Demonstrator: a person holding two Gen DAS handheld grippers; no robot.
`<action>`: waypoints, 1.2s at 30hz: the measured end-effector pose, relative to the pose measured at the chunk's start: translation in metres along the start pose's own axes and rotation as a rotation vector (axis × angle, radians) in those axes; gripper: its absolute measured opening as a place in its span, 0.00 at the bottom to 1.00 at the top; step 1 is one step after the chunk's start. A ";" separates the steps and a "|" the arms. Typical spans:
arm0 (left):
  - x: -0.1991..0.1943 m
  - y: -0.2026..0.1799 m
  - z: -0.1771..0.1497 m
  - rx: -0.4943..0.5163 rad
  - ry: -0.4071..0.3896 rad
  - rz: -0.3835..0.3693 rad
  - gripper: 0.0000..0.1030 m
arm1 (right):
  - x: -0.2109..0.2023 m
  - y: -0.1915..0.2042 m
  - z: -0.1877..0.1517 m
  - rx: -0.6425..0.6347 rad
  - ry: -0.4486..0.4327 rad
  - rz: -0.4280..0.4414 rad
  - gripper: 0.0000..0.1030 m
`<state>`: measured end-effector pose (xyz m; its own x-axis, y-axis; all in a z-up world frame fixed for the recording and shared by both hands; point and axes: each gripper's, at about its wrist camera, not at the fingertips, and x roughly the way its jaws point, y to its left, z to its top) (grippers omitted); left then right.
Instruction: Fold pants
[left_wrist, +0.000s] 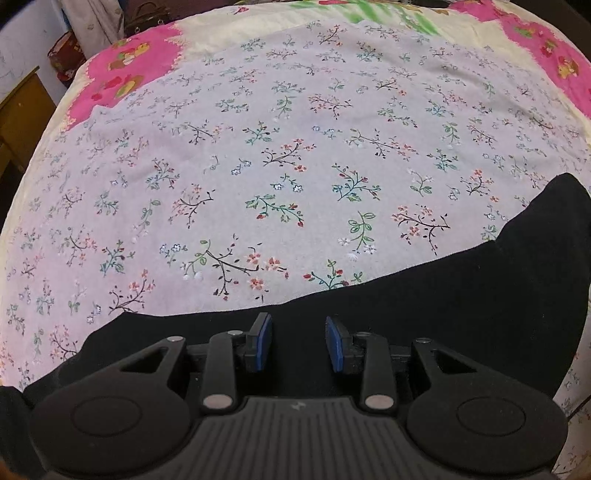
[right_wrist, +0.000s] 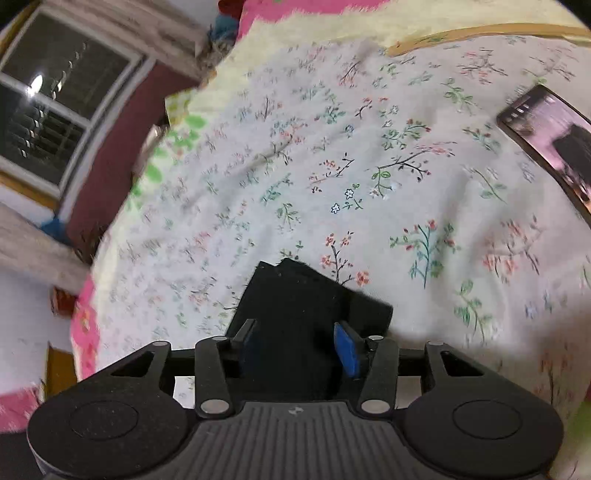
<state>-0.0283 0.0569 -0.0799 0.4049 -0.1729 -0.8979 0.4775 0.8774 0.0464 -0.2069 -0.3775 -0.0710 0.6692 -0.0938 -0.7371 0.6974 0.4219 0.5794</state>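
Black pants (left_wrist: 461, 291) lie on a floral bedsheet (left_wrist: 280, 155), running from the lower left to the right edge in the left wrist view. My left gripper (left_wrist: 298, 332) is open just above the pants' far edge, with nothing between its blue pads (left_wrist: 264, 341). In the right wrist view a squared end of the black pants (right_wrist: 306, 317) lies between and under my right gripper's fingers. My right gripper (right_wrist: 298, 338) is open, its pads apart on either side of the cloth. I cannot tell if the pads touch the cloth.
A phone (right_wrist: 550, 144) with a lit screen lies on the sheet at the right. A pink and yellow blanket (left_wrist: 122, 81) shows under the sheet. A window (right_wrist: 48, 110) and dark red wall are at the left. A wooden cabinet (left_wrist: 22, 110) stands beside the bed.
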 end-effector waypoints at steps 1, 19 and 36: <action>0.000 -0.001 0.000 0.001 0.001 0.000 0.40 | 0.004 -0.001 0.002 0.017 0.008 0.005 0.38; 0.000 -0.011 -0.003 0.059 0.011 -0.003 0.41 | -0.008 -0.021 0.004 0.130 0.023 0.092 0.00; -0.001 -0.012 -0.010 0.069 0.029 -0.022 0.46 | -0.003 -0.050 -0.003 0.156 0.023 -0.025 0.00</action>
<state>-0.0423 0.0504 -0.0834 0.3716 -0.1782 -0.9111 0.5394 0.8402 0.0556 -0.2446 -0.3954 -0.0983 0.6467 -0.0813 -0.7584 0.7460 0.2747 0.6067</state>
